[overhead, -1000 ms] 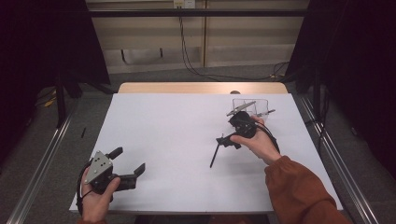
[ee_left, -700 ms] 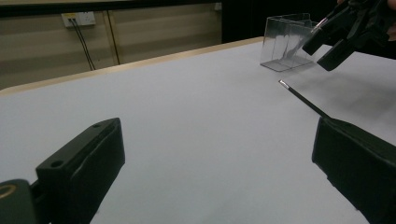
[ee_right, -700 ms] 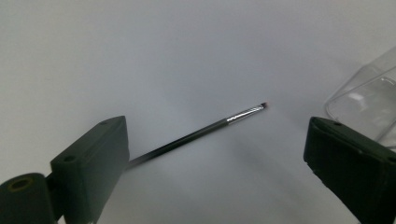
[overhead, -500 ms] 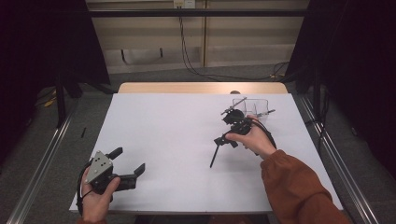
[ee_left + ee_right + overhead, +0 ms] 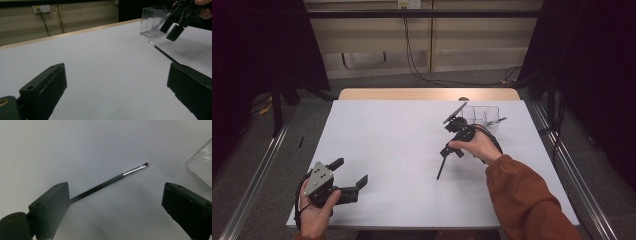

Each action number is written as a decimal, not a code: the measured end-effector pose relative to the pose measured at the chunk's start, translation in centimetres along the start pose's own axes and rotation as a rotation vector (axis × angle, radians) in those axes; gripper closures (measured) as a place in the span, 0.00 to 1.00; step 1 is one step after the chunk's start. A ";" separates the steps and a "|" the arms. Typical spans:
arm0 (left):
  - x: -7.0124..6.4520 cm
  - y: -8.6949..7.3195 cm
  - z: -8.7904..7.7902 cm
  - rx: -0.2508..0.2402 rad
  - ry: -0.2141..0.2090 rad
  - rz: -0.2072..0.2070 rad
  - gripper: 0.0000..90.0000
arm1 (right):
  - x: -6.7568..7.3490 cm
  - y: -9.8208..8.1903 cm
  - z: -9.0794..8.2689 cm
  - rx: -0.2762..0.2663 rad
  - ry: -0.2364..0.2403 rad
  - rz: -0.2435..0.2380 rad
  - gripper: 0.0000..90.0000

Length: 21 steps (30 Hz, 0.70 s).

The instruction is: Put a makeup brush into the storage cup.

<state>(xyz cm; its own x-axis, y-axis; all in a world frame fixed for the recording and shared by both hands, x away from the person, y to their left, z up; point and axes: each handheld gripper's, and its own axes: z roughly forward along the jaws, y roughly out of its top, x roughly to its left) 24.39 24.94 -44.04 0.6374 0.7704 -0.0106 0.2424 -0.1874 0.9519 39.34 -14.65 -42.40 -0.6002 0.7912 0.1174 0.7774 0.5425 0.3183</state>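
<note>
Right gripper view showed the right claw (image 5: 113,203) spread wide, empty, above the thin brush (image 5: 110,180) lying on the white worktop (image 5: 75,145); left claw (image 5: 348,175) also gaped.

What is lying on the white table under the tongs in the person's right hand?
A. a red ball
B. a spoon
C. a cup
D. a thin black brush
D: a thin black brush with a silver collar lies flat on the table, below the open right tongs.
</note>
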 end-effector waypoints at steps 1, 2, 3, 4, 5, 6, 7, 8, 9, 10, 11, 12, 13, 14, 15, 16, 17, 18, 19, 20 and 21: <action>0.0 0.0 0.0 -0.002 0.001 -0.001 0.03 | 0.0 0.1 0.1 0.006 0.000 0.001 0.09; 0.0 0.0 0.0 -0.003 0.001 -0.001 0.03 | 0.0 0.2 0.2 0.014 0.004 0.002 0.09; 0.0 0.0 0.0 -0.002 0.001 -0.001 0.03 | 0.0 0.2 0.2 0.016 0.004 -0.002 0.09; 0.0 0.0 0.0 -0.002 0.002 -0.001 0.03 | 0.1 0.2 0.3 0.019 0.005 0.000 0.08; 0.0 0.0 0.0 -0.001 0.001 -0.001 0.03 | 0.2 0.3 0.3 0.022 0.010 -0.014 0.07; 0.0 0.0 0.0 0.000 0.001 0.000 0.03 | 0.2 0.3 0.4 0.025 0.016 -0.017 0.06; 0.0 0.0 0.0 0.001 0.001 0.000 0.03 | 0.3 0.4 0.4 0.020 0.016 -0.019 0.06; 0.0 0.0 0.0 0.000 0.001 0.000 0.03 | 0.3 0.4 0.5 0.024 0.015 -0.006 0.06; 0.0 0.0 0.0 0.001 0.001 0.000 0.03 | 0.3 0.5 0.5 0.026 0.015 -0.012 0.06; 0.0 0.0 0.0 0.002 0.002 0.001 0.03 | 0.3 0.5 0.6 0.030 0.010 -0.008 0.07; 0.0 0.0 0.0 0.002 0.001 0.000 0.03 | 0.2 0.6 0.7 0.032 0.008 -0.005 0.07; 0.0 0.0 0.0 0.002 0.001 0.001 0.03 | 0.2 0.7 0.8 0.033 0.007 -0.003 0.08; 0.0 0.0 0.0 0.003 0.002 0.001 0.03 | 0.1 0.7 0.8 0.039 0.008 0.001 0.09; 0.0 0.0 0.0 0.002 0.001 0.001 0.03 | 0.1 0.8 0.9 0.036 0.008 0.002 0.11; 0.0 0.0 0.0 0.003 0.001 0.001 0.03 | 0.1 0.8 1.0 0.040 0.018 0.014 0.12; 0.0 0.0 0.0 0.002 0.001 0.000 0.03 | 0.0 0.9 1.2 0.043 0.019 0.014 0.14; 0.0 0.0 0.0 0.003 0.001 0.000 0.03 | 0.1 0.9 1.3 0.047 0.011 0.017 0.15; 0.0 0.0 0.0 0.002 0.001 0.001 0.03 | 0.1 1.0 1.4 0.050 0.013 0.023 0.15; 0.0 0.0 0.0 0.001 0.001 0.000 0.03 | 0.0 1.0 1.6 0.057 0.012 0.023 0.16; 0.0 0.0 0.0 0.001 0.001 -0.001 0.03 | 0.1 1.0 1.8 0.065 0.008 0.033 0.18; 0.0 0.0 0.0 0.002 0.001 0.000 0.03 | 0.2 1.1 1.8 0.072 0.010 0.036 0.20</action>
<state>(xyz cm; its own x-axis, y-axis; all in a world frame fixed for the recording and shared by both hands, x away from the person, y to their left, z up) 24.39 24.92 -44.07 0.6371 0.7707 -0.0100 0.2436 -0.1891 0.9512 40.42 -13.42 -43.77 -0.5732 0.8079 0.1368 0.8098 0.5330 0.2453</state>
